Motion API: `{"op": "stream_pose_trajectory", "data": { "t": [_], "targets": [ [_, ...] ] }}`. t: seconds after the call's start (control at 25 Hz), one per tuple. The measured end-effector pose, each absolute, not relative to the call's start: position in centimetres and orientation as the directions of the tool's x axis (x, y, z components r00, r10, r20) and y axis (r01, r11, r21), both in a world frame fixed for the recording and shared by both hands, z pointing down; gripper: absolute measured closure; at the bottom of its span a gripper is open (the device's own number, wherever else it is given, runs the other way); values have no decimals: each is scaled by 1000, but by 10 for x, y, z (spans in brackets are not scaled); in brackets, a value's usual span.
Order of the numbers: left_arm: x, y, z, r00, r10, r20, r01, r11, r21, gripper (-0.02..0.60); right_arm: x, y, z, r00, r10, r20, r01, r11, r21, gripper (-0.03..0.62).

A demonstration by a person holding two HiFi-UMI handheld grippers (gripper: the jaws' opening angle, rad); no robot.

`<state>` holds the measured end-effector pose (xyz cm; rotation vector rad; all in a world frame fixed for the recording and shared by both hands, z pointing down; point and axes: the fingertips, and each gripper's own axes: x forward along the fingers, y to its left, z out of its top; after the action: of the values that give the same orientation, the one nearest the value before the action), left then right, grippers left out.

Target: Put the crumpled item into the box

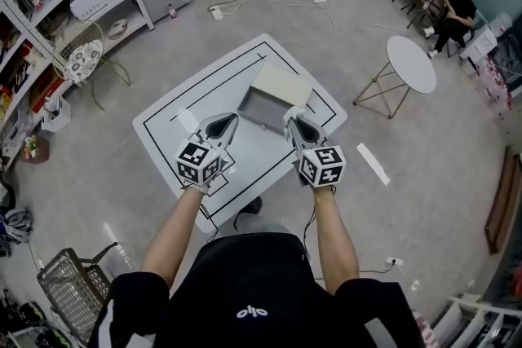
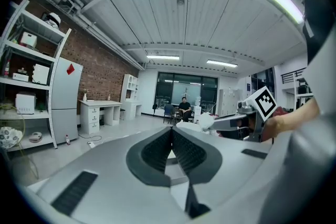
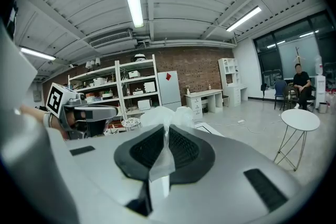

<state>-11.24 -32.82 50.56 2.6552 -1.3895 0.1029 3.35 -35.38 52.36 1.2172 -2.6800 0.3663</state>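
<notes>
A grey open box (image 1: 263,108) with its pale lid (image 1: 281,83) folded back sits at the middle of the white table (image 1: 163,138). My right gripper (image 1: 292,118) hovers at the box's near right corner, shut on a crumpled white item (image 3: 167,114) that bulges past the jaw tips. In the left gripper view the same crumpled item (image 2: 205,121) shows at the right gripper's tip. My left gripper (image 1: 227,121) is held level beside it, near the box's left side. Its jaws meet with nothing between them (image 2: 171,140).
A round white side table (image 1: 410,63) stands to the right and shelving (image 1: 49,4) lines the left wall. Near my left elbow sits a wire basket (image 1: 69,285). A person sits far right (image 1: 455,12). A white strip (image 1: 186,120) lies on the table by the left gripper.
</notes>
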Motion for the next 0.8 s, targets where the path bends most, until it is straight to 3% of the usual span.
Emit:
{"op": "stream_pose_trajectory", "data": {
  "t": [0.8],
  "targets": [
    [-126,-414,567,587,-787,192,-809,-562,171,574,-22,-455,594,-650,-653,388,-743,654,-142,556]
  ]
}}
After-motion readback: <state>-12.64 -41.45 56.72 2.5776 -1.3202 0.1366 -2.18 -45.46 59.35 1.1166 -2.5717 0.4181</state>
